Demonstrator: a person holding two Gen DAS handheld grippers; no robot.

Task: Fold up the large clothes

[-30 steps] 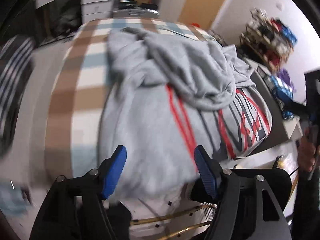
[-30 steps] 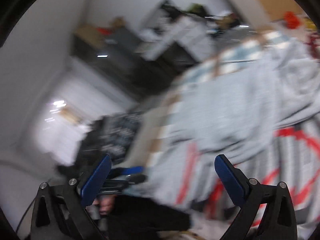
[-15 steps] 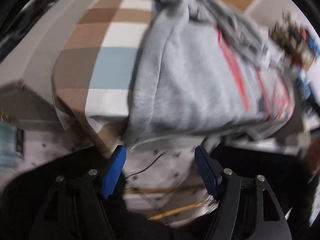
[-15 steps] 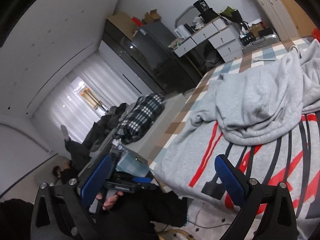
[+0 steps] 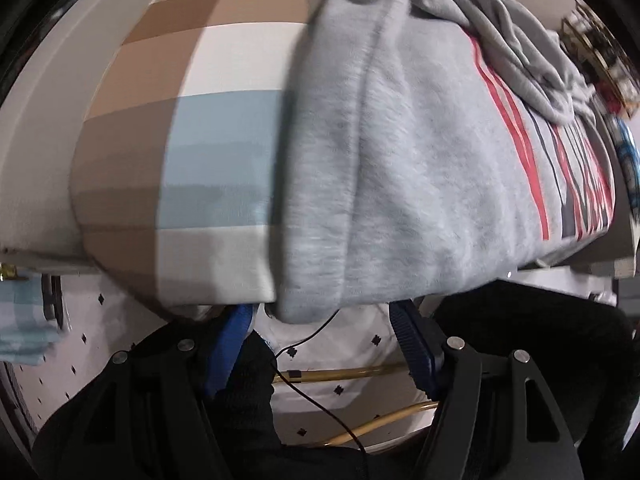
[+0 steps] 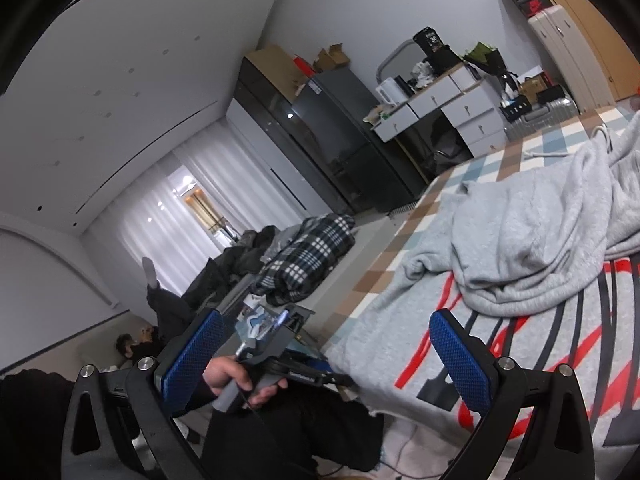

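Observation:
A large grey sweatshirt [image 5: 420,184] with red and dark lettering lies on a checked tablecloth [image 5: 208,128]; its hem hangs over the near table edge. A crumpled grey part sits on top of it [image 6: 532,248]. My left gripper [image 5: 324,344] is open, just below the hanging hem, jaws either side of it without gripping. My right gripper [image 6: 324,360] is open and empty, held above the sweatshirt's near left corner [image 6: 360,356]. The left gripper and the hand holding it [image 6: 256,376] show in the right wrist view.
A plaid garment [image 6: 308,256] lies on a surface left of the table. A dark fridge [image 6: 340,128] and a white desk with drawers [image 6: 448,108] stand at the back wall. A thin black cable [image 5: 316,332] hangs below the table edge.
My left gripper dropped from above the sweatshirt to just under its hanging hem at the table edge. My right gripper's view steadied and stays near the sweatshirt's left corner. Both stay open.

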